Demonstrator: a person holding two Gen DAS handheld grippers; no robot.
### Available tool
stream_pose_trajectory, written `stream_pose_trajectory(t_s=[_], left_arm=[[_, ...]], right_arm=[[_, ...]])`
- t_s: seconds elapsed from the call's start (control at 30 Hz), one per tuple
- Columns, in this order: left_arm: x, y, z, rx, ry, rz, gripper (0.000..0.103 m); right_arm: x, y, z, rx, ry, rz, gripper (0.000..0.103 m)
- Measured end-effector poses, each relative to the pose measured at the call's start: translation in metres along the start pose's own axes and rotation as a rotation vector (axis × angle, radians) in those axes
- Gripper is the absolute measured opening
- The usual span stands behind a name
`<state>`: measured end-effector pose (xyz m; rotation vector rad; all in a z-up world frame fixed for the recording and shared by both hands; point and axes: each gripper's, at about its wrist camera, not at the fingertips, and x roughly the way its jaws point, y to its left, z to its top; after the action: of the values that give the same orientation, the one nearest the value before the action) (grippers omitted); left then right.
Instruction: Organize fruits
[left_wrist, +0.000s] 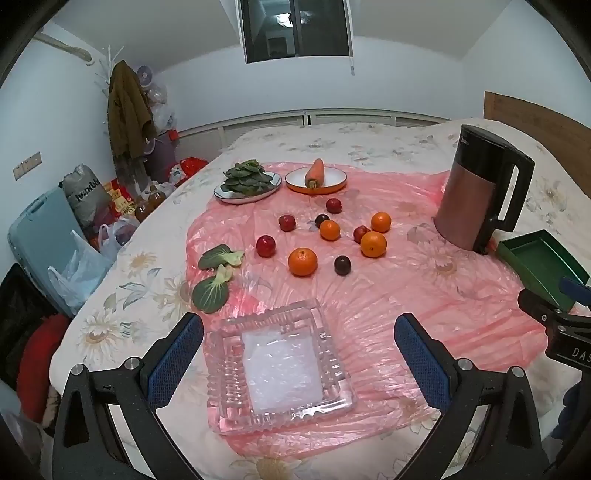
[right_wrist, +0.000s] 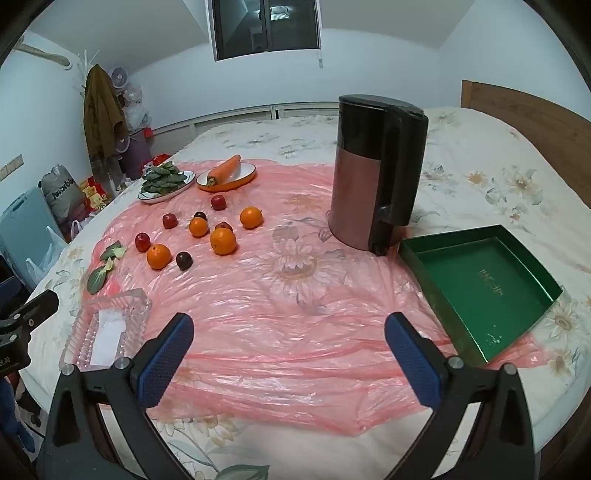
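Fruits lie loose mid-sheet: four oranges (left_wrist: 303, 261) and six plums (left_wrist: 266, 246), well ahead of both your grippers and apart from every container. Your left gripper (left_wrist: 299, 354) hangs wide and empty over the glass dish (left_wrist: 225, 373), which holds nothing, and looks the nearer to the fruit. Your right gripper (right_wrist: 288, 354) is likewise spread and empty, with the bare green tray (right_wrist: 480, 291) beside it. Far plates hold greens (left_wrist: 248, 177) and a carrot (left_wrist: 315, 172).

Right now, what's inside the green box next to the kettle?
The green box holds no fruit; only gold lettering shows on its floor. The strip of floor behind its near wall is hidden.
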<state>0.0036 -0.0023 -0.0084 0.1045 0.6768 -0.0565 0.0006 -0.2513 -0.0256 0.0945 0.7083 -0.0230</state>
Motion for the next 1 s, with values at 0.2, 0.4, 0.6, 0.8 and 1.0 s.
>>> stream_pose_trajectory(t_s=[0.2,0.4,0.6,0.8,1.0], left_arm=[[0.013,0.002,-0.001,-0.007,0.022,-0.008,0.102],[0.015,0.002,0.000,-0.005,0.033,-0.023,0.102],[0.016,0.000,0.001,0.009,0.033,-0.034,0.102],[0.015,0.000,0.004,0.015,0.046,-0.079,0.102],[0.018,-0.001,0.008,0.022,0.048,-0.071,0.102]], right_arm=[[0.006,-0.003,-0.003,-0.001,0.013,-0.002,0.103],[0.007,-0.005,-0.004,0.001,0.019,-0.006,0.103],[0.008,-0.004,-0.004,-0.004,0.018,-0.004,0.103],[0.010,0.002,-0.002,-0.022,0.015,-0.001,0.103],[0.010,0.003,-0.002,-0.027,0.013,-0.005,0.103]])
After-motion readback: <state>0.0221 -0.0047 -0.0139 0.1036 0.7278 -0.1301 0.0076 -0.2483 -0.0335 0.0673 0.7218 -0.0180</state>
